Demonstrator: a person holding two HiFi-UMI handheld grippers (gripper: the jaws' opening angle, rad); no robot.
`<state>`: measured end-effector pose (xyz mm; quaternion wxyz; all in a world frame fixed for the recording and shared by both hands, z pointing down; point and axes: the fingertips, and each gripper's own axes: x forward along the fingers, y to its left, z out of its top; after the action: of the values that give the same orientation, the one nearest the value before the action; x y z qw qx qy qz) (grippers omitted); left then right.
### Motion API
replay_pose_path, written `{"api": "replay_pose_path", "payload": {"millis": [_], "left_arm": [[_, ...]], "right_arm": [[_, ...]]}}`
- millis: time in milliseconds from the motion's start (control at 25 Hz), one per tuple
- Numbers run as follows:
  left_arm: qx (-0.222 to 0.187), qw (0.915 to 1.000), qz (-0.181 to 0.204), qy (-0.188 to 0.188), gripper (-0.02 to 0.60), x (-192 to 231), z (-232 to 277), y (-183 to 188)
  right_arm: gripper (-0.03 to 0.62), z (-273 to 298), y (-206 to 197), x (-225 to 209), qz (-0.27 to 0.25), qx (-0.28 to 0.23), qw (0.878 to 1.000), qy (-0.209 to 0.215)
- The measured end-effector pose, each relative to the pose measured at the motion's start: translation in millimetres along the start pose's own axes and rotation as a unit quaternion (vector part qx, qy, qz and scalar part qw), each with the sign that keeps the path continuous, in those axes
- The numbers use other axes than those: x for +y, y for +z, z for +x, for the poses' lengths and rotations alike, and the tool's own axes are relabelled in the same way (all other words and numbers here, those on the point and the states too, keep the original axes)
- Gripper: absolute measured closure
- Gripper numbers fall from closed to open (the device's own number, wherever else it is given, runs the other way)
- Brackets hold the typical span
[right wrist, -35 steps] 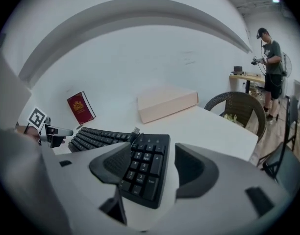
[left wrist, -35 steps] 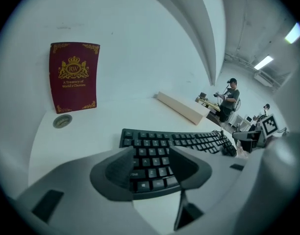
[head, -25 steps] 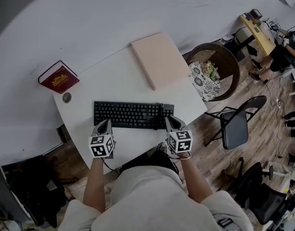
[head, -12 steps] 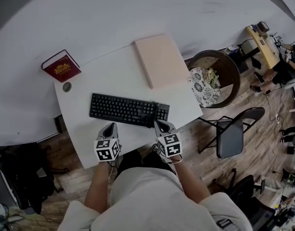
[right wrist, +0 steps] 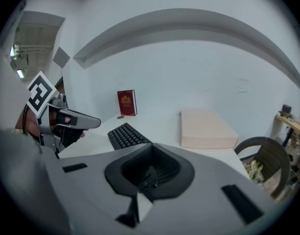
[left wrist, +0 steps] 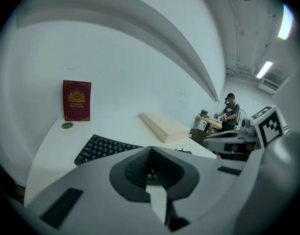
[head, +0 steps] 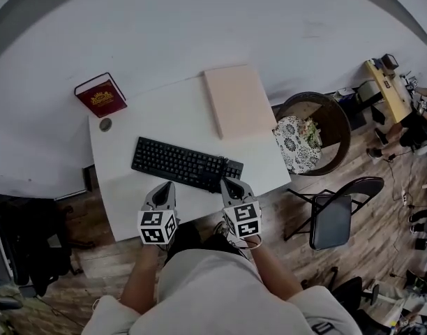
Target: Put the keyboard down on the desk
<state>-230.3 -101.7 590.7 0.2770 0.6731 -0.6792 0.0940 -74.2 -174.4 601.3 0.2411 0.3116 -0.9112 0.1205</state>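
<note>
two closed, empty tongs, left gripper [head: 165, 187] and right gripper [head: 228, 182], hang in the head view just short of the keyboard [head: 182, 164] lying flat on the desk [head: 151, 110], long axis across them; each gripper view shows it ahead of joined jaws, about equally near.

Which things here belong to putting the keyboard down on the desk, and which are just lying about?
Job in hand: keyboard; desk; left tongs and right tongs, both shut and empty.

Lying about: red book; beige box; small round disc; wicker basket; folding chair.
</note>
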Motion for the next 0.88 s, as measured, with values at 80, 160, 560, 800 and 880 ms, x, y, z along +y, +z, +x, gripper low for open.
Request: {"api": "replay_pose_path", "payload": {"millis": [80,160,560,800,880], "left_arm": [[-0.020,0.9998,0.002,-0.002,0.572,-8.5,-5.6,15.0],[-0.040,0.9991,0.009,-0.009,0.572,-19.1,-10.9,30.4],[-0.133,0.9885,0.068,0.022,0.572,-34.9,-39.5,120.4],[-0.210,0.9749,0.073,0.007,0.572,-44.1,-68.1,170.4],[-0.224,0.9709,0.083,0.009,0.572,-45.9,-75.8,184.0]], "right_arm": [[0.590,-6.4,21.0,-1.4,-0.008,-0.022,1.000,-0.002],[0.591,-12.1,39.9,-3.5,-0.007,-0.049,0.999,-0.003],[0.590,-43.1,127.9,-17.7,-0.037,-0.154,0.987,-0.027],[0.591,-68.4,176.0,-21.2,-0.061,-0.215,0.974,-0.042],[0.591,-76.5,190.8,-23.8,-0.061,-0.232,0.970,-0.046]]}}
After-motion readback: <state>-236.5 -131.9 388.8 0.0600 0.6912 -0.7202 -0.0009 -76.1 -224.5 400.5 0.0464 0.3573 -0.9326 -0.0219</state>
